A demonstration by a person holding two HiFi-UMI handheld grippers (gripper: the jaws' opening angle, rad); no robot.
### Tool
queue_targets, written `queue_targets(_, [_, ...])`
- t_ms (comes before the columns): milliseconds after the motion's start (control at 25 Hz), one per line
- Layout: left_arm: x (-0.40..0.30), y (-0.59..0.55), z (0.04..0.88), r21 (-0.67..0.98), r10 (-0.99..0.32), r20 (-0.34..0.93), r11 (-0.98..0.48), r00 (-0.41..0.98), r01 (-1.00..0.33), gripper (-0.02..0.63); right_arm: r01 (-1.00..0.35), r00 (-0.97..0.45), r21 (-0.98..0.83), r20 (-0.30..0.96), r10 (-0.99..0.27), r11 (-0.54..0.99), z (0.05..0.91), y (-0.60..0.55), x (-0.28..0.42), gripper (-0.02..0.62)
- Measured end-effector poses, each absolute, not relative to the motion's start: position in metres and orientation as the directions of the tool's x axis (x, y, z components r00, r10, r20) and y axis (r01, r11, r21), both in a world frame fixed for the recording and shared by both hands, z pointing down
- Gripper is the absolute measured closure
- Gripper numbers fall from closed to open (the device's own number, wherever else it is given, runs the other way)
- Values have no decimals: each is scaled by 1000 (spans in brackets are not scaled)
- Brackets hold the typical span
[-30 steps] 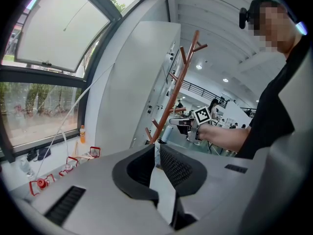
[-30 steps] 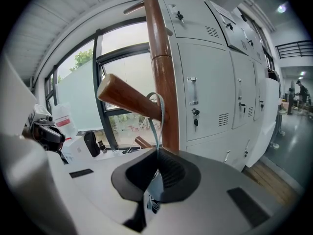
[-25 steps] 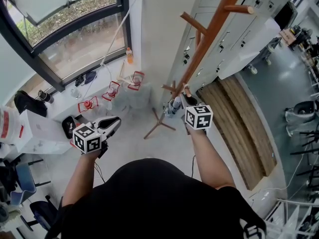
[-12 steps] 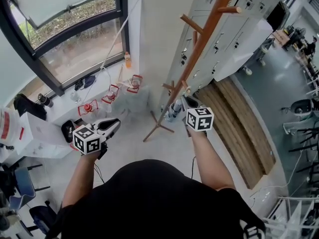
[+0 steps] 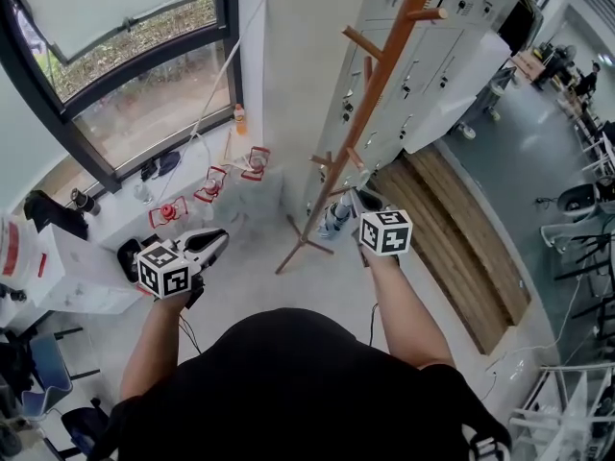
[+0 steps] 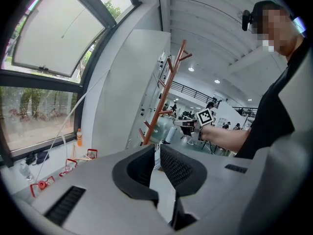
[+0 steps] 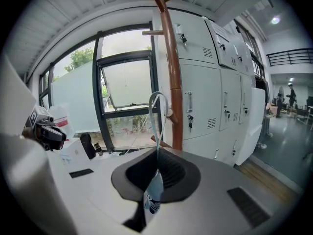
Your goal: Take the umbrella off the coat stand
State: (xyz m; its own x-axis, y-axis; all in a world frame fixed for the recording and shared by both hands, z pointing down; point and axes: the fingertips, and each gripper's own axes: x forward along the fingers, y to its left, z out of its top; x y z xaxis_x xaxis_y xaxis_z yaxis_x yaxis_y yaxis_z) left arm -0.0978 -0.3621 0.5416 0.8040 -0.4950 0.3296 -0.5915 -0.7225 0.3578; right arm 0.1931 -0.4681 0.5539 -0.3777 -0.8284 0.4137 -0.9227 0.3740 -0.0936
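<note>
The right gripper (image 7: 157,155) is clamping shut on the umbrella's loop (image 7: 159,93). The umbrella (image 7: 153,199) is hanging just below the jaws with its long axis pointing down, and the loop is reaching ahead of the jaws toward a low peg (image 7: 169,115) on the stand (image 7: 172,72); I cannot tell whether it is clearing that peg. The left gripper (image 5: 211,242) is sitting closed and empty, well off to the side, so the right one is nearer, and the pull is probably going to run back from the peg.
</note>
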Motion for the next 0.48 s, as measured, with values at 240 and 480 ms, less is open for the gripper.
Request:
queue_targets(240, [-101,-348,537,356,-460,327,-749,825,-559,563,-933,-356,-95,406,-842,348,546,-445,191,581])
queue_targets(480, [-100,-328,532,356,-421,322,-776,848,-521,563,-944,-325,-89,401,-856,317,537,-411,192,581])
